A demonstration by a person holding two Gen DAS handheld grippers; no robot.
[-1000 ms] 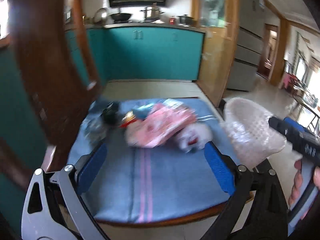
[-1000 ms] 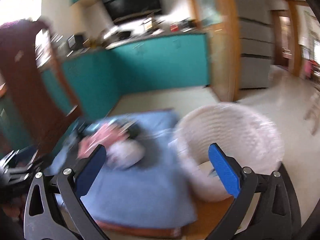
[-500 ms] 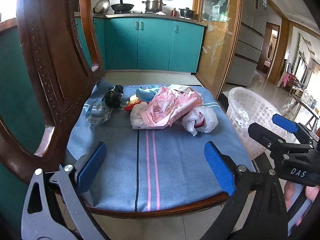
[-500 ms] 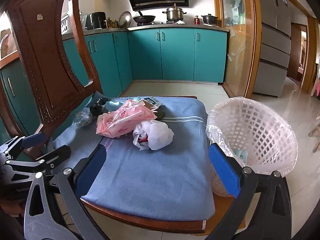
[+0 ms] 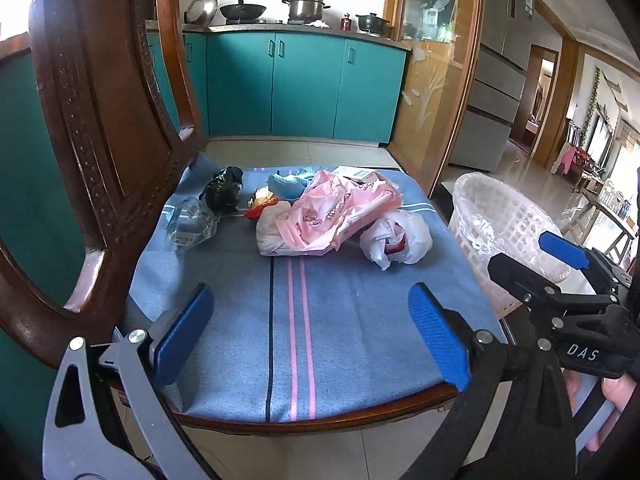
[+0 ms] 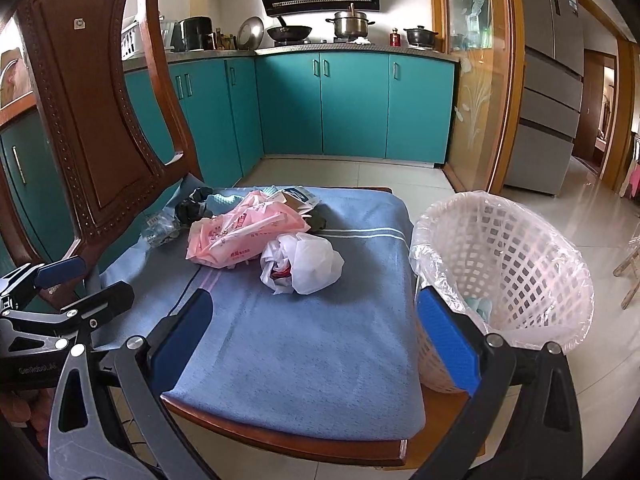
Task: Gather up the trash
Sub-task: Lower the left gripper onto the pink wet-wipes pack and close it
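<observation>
Nearest, the left gripper (image 5: 312, 332) and right gripper (image 6: 320, 332) both hover over the front of a blue cloth (image 5: 328, 320) on a wooden chair seat, each with blue pads spread wide and gripping nothing. Farther back on the cloth lies the trash: a white bag (image 6: 304, 264), a pink bag (image 5: 340, 212), a black bag (image 5: 222, 190). A lined white basket (image 6: 512, 256) stands just beside the chair's right side.

near half of the blue cloth (image 5: 320, 340) is bare, open run up to the trash pile (image 5: 320, 216) at the far half. carved chair back (image 5: 92, 120) walls off the left side. white basket (image 6: 504, 276) stands just beside the seat's right edge, mouth unobstructed. both grippers hover wide-jawed at the front edge.
</observation>
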